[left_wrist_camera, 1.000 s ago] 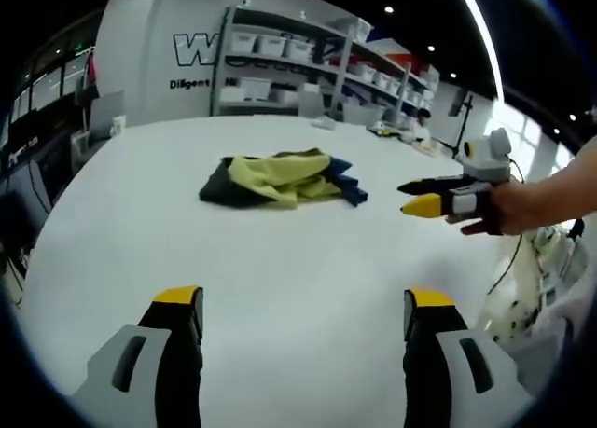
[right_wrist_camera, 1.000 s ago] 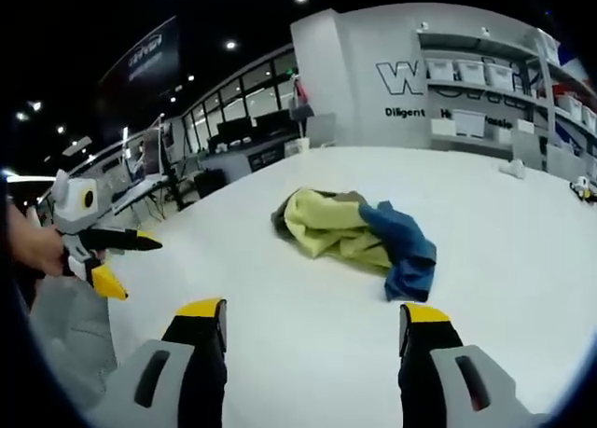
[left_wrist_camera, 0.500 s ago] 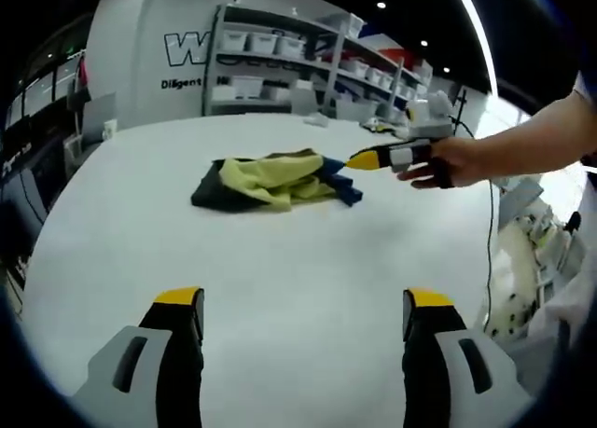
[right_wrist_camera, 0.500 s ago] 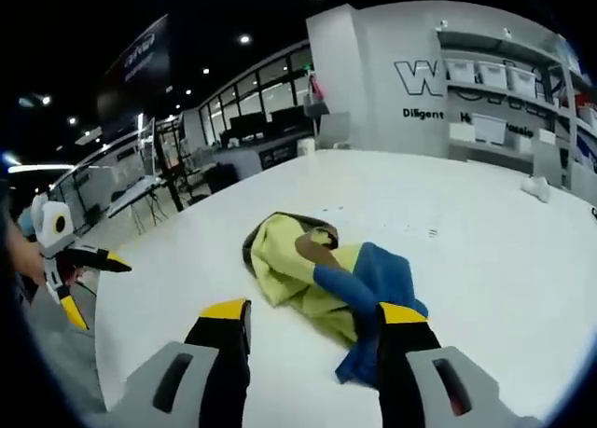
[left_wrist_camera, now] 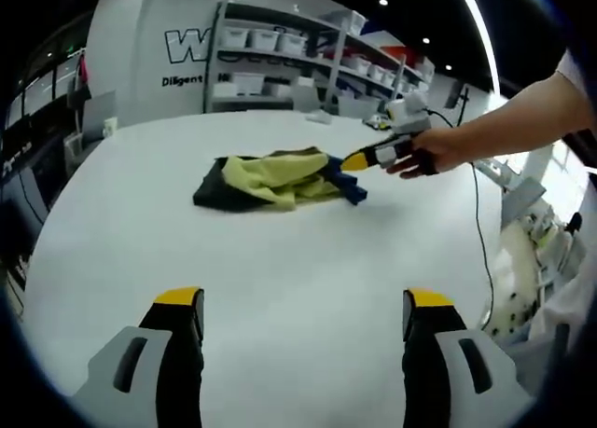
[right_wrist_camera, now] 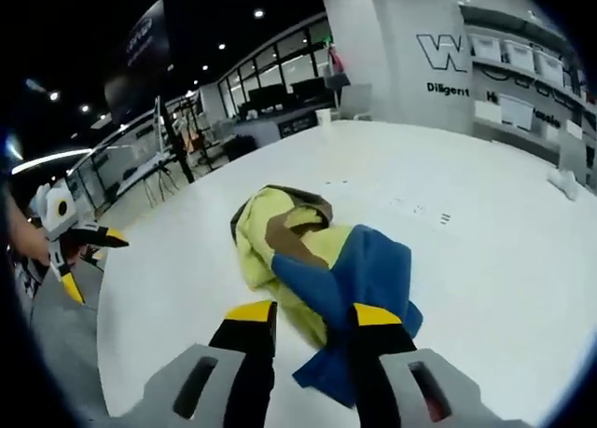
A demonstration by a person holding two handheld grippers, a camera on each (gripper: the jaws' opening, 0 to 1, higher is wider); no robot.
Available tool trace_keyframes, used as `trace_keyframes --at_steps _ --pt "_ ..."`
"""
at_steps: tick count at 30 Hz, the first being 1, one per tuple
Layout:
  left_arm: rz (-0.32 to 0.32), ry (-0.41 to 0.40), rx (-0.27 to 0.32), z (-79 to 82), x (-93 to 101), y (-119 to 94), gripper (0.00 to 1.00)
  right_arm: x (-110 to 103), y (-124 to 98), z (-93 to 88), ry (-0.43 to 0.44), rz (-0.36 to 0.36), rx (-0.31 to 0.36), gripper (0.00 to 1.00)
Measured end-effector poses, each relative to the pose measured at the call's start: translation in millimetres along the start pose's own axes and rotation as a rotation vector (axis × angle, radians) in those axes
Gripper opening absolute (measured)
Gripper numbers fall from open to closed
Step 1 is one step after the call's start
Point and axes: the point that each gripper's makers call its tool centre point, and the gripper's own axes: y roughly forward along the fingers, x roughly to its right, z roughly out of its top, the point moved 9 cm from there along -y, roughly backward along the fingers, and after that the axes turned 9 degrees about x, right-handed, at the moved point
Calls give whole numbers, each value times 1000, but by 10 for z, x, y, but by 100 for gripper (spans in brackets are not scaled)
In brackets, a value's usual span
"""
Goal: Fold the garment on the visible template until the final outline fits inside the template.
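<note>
A crumpled garment (left_wrist_camera: 275, 178) in yellow, blue and dark cloth lies on the white table (left_wrist_camera: 280, 260), past its middle. In the left gripper view my left gripper (left_wrist_camera: 303, 302) stands open over bare table, well short of the garment. My right gripper (left_wrist_camera: 366, 158), held by a hand (left_wrist_camera: 420, 153), reaches the garment's blue right edge. In the right gripper view the garment (right_wrist_camera: 298, 251) is close up. My right gripper (right_wrist_camera: 312, 314) is open, with its jaws partly closed on either side of the blue fold (right_wrist_camera: 350, 279). My left gripper (right_wrist_camera: 93, 260) hangs open at the far left.
Shelves with white bins (left_wrist_camera: 298, 55) and a lettered wall stand behind the table. Desks and windows (right_wrist_camera: 261, 111) lie beyond its far side. A cable (left_wrist_camera: 480, 232) hangs off the right edge. Small faint marks (right_wrist_camera: 420, 209) show on the tabletop near the garment.
My right gripper has come forward onto the garment's blue edge, and its jaws have narrowed around the cloth. My left gripper has stayed where it was, open.
</note>
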Motion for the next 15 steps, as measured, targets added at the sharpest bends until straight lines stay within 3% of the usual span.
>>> trace_keyframes --at_steps 6,10,12,15 --pt "0 1 -6 33 -40 30 87 -26 -9 -15 7 51 -10 4" --pt "-11 11 -4 97 -86 92 87 -46 12 -63 -23 67 -40 10" --pt "-30 28 3 166 -120 144 87 -68 19 -73 -43 84 -45 0" --pt "-52 50 -10 284 -185 228 84 -61 10 -92 -54 93 -49 0"
